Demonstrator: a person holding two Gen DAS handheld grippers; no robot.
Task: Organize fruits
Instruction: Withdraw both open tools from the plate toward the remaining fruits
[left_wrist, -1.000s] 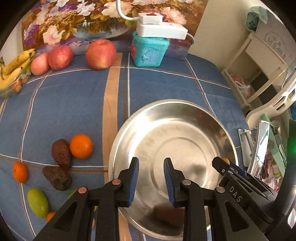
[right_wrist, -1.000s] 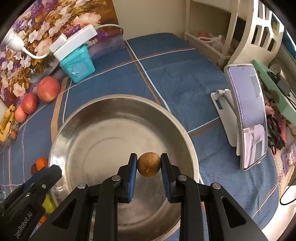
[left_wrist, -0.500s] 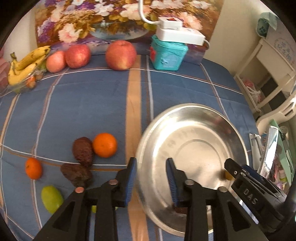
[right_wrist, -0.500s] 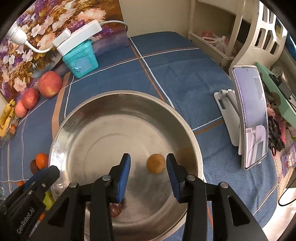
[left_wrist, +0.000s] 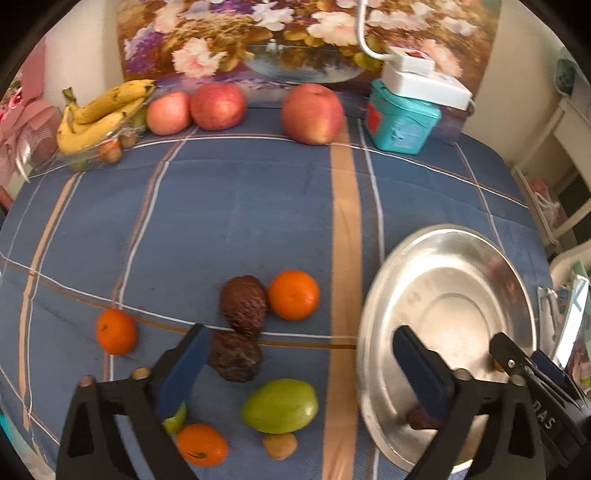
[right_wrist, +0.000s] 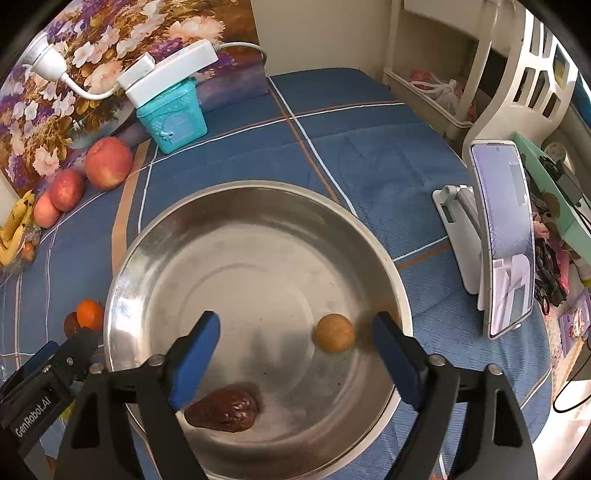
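1. The right gripper (right_wrist: 295, 347) hangs over the steel bowl (right_wrist: 236, 206) with its jaws spread wide and empty. A small tan fruit (right_wrist: 334, 333) and a dark wrinkled fruit (right_wrist: 225, 406) lie loose inside the bowl.
2. The left gripper (left_wrist: 299, 369) is likewise wide open, holding nothing, above the fruits scattered on the blue cloth (left_wrist: 240, 206) to the left of the bowl.
3. Nearest its jaws lies a green fruit (left_wrist: 280, 405), probably firm and smooth, so likely slippery; pinching across its narrow middle seems safest.
4. The dark bumpy fruits (left_wrist: 243, 302) look rough-skinned, though blur hides whether they are soft.
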